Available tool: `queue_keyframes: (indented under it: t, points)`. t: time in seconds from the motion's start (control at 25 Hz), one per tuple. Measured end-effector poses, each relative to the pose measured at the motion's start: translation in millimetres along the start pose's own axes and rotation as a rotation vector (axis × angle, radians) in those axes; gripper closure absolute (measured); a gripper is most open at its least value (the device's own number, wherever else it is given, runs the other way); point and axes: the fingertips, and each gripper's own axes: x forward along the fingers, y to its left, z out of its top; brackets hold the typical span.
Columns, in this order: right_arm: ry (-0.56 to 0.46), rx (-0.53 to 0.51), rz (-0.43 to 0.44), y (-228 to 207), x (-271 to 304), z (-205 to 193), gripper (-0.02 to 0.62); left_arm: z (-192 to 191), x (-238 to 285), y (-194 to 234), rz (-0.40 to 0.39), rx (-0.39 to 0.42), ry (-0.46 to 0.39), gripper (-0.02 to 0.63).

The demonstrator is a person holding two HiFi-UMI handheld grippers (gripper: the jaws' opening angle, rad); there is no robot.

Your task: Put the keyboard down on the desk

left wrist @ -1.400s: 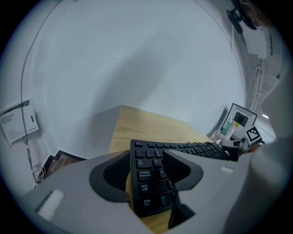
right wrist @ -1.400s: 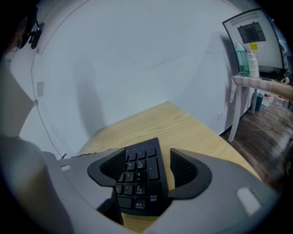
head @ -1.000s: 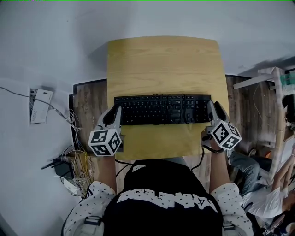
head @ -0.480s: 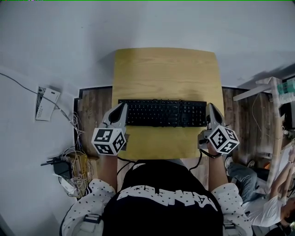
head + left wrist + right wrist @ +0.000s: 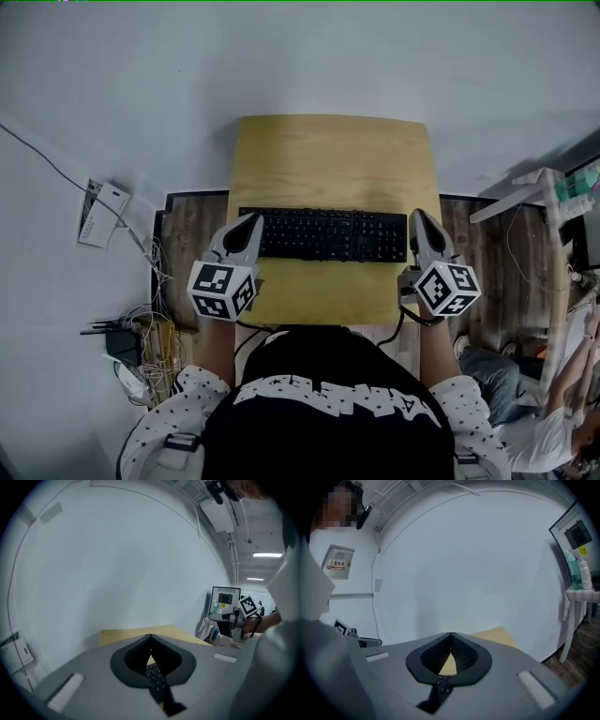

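Observation:
A black keyboard (image 5: pixel 323 234) lies flat across the near half of the small wooden desk (image 5: pixel 328 150). My left gripper (image 5: pixel 251 221) sits at its left end and my right gripper (image 5: pixel 415 217) at its right end. In the left gripper view my left gripper (image 5: pixel 150 636) has its jaw tips touching, and a strip of keyboard keys (image 5: pixel 154 684) shows low through the hollow behind them. The right gripper (image 5: pixel 450 634) also has its tips together, with a few keys (image 5: pixel 442 686) visible below. Whether either gripper touches the keyboard is hidden.
Cables and a power strip (image 5: pixel 131 352) lie on the floor at the left, near a white box (image 5: pixel 98 214). A white stand (image 5: pixel 548 216) with bottles (image 5: pixel 576 576) is at the right. Behind the desk is a pale wall. A person's legs show at lower right (image 5: pixel 553 441).
Both pairs of jaws, earlier apart around the keyboard's ends, now have their tips together. Both gripper views have tilted upward. In the head view the keyboard has come nearer the desk's front.

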Motion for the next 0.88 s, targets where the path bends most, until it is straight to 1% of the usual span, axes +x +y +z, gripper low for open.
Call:
queue_keyframes:
  t: [0.2,0.36,0.56,0.88]
  points:
    - [-0.004,-0.025,0.024,2.6,-9.1,10.4,0.581,7.5,-6.0,-10.8,0.000,0.002,-0.020,0.604]
    - [0.005,-0.025,0.012,-2.0,-13.0,10.4,0.581,9.2,-8.6,-16.5,-0.001,-0.008,-0.022,0.604]
    - [0.012,-0.023,0.021,-2.1,-16.7,8.7,0.583,6.0,-10.8,-20.2,0.001,-0.011,-0.018,0.604]
    - [0.031,-0.009,0.001,-9.6,-19.1,6.1,0.581,6.5,-12.7,-25.0,-0.011,-0.008,-0.024,0.604]
